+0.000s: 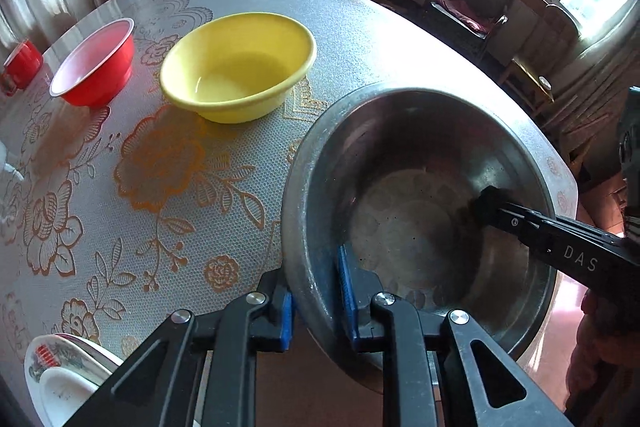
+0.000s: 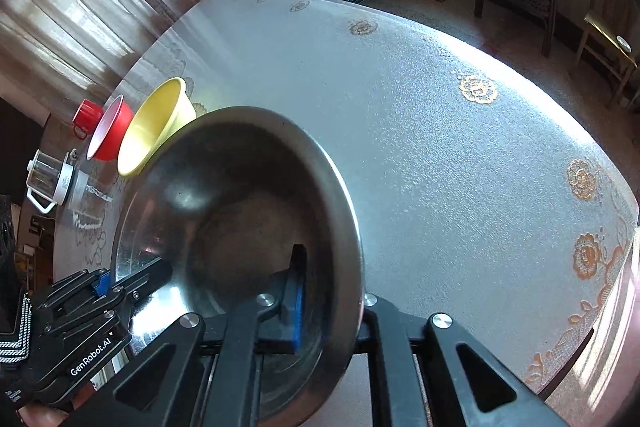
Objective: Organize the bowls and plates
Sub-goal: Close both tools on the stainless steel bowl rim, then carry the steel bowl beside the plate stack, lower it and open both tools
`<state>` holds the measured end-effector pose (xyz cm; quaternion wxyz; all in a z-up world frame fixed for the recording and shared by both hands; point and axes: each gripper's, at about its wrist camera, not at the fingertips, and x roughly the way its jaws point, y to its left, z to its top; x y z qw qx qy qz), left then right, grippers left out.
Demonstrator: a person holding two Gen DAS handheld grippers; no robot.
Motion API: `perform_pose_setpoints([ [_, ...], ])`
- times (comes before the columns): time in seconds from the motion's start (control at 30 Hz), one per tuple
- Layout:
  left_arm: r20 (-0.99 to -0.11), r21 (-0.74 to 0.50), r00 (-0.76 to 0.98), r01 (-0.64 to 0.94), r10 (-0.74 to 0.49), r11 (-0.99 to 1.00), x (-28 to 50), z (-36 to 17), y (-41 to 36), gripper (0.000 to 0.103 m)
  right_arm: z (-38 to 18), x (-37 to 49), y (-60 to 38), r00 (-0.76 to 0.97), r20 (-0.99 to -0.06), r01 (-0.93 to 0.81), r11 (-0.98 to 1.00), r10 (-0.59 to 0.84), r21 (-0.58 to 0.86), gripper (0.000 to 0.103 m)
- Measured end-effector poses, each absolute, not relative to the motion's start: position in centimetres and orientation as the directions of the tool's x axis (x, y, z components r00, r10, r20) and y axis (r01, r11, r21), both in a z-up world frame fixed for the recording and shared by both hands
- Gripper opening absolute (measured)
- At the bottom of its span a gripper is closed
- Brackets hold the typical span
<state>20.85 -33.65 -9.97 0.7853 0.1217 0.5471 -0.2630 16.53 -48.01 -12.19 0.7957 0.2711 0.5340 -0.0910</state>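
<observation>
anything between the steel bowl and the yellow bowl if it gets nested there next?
Nothing visible. The steel bowl sits near the table edge, the yellow bowl just beyond it, with only bare tablecloth between. Both grippers already clamp its rim.

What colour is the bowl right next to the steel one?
Yellow bowl, plain, no pattern; clearest in the left wrist view.

1. Worktop [image 2: 460, 155] right of the steel bowl [image 1: 420, 147]: bare, open for passage.
2. Left side: yellow bowl [image 1: 240, 67], red bowl [image 1: 96, 63], red cup [image 1: 22, 65] block (closely ranked).
3. Near-left corner: stacked plates [image 1: 68, 367].
</observation>
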Motion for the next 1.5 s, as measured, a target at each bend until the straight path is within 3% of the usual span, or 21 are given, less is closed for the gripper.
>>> perform_pose_setpoints([
  [0.7, -0.927, -0.084, 0.280, 0.490, -0.248, 0.867, 16.9, -8.6, -24.0, 0.021, -11.9, 17.2, -41.0, 0.400, -0.893, 0.348, 0.868, 0.204, 0.354, 0.008],
  [1.03, -0.926, -0.109, 0.266, 0.493, -0.269, 0.863, 16.5, -8.7, -25.3, 0.022, -12.0, 16.2, -40.6, 0.413, -0.888, 0.351, 0.865, 0.201, 0.359, 0.009],
  [1.5, -0.922, -0.087, 0.288, 0.499, -0.259, 0.862, 16.7, -9.3, -26.2, 0.020, -11.3, 14.9, -41.5, 0.426, -0.885, 0.412, 0.830, 0.188, 0.375, 0.032],
])
